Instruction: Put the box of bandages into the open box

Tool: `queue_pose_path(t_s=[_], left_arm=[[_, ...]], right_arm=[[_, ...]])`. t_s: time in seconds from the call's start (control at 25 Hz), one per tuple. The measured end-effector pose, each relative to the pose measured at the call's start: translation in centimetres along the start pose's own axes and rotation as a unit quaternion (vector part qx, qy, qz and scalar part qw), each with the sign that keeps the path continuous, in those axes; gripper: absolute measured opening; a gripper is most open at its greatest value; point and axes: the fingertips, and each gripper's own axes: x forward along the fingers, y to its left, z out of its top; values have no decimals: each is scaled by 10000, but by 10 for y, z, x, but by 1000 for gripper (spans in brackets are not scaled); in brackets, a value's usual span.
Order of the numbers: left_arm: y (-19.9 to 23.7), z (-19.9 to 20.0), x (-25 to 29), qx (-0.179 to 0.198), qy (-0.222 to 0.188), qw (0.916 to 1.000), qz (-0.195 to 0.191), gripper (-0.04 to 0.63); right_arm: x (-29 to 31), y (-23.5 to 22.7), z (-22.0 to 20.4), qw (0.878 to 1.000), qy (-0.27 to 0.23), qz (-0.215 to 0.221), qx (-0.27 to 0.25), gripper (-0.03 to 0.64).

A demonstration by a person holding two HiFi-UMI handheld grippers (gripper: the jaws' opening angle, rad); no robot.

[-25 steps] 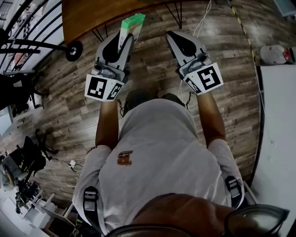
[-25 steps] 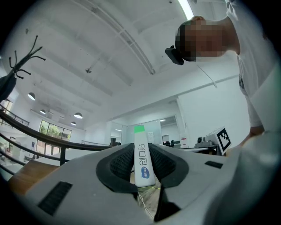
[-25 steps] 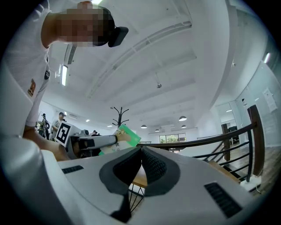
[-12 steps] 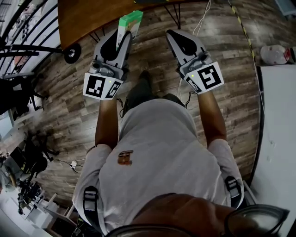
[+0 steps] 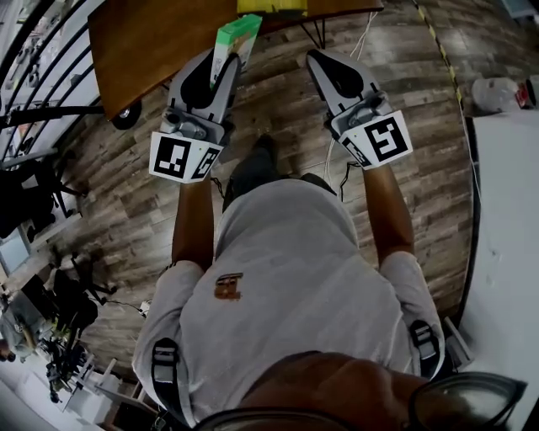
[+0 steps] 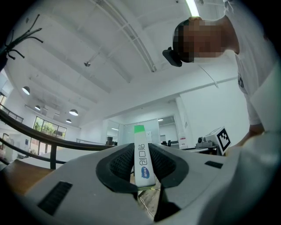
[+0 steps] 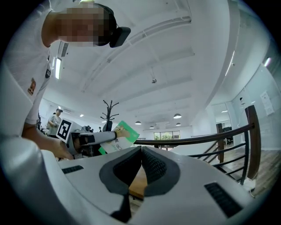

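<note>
My left gripper point(image 5: 227, 59) is shut on the box of bandages point(image 5: 233, 39), a slim white box with a green top. In the left gripper view the box of bandages point(image 6: 142, 162) stands edge-on between the dark pads, its green end upward. My right gripper point(image 5: 324, 61) is shut and holds nothing; its pads meet at the tips point(image 7: 142, 149). In the right gripper view the box of bandages point(image 7: 119, 138) shows to the left, held by the left gripper point(image 7: 115, 136). Both grippers are held over the wooden floor, close to a brown table point(image 5: 152, 42). A yellow-green object point(image 5: 271, 5) lies on the table's far edge.
A person's torso in a grey shirt point(image 5: 286, 278) fills the lower head view. Black railings point(image 5: 42, 50) and a wheeled chair base point(image 5: 126, 114) stand at left. A white surface point(image 5: 505, 252) runs along the right, with a white object point(image 5: 497, 91) near it. Cables point(image 5: 362, 34) trail over the floor.
The table has come further into view at the top and the yellow-green object on it has appeared. Both grippers keep their hold and places relative to the body.
</note>
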Motion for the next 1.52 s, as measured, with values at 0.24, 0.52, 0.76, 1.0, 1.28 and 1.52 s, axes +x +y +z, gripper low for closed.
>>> queue_pose_path(t_s=[0.24, 0.52, 0.76, 1.0, 1.28, 1.52], left_arm=[[24, -13, 13, 24, 14, 9998, -218, 110], [104, -29, 71, -84, 68, 9989, -460, 110], [146, -47, 111, -160, 221, 9968, -757, 110], [178, -68, 137, -103, 368, 9938, -1040, 110], [196, -91, 158, -138, 529, 9903, -1280, 111], [192, -122, 183, -49, 887, 9856, -1439, 110]], right_arm=[[15, -15, -7, 9995, 11, -293, -83, 32], [94, -69, -14, 9983, 139, -546, -128, 32], [138, -102, -22, 9966, 226, -775, -137, 32], [173, -129, -33, 9941, 334, -1024, -150, 32], [193, -141, -41, 9914, 552, -1165, -207, 32], [190, -162, -51, 9897, 709, -1218, -242, 32]])
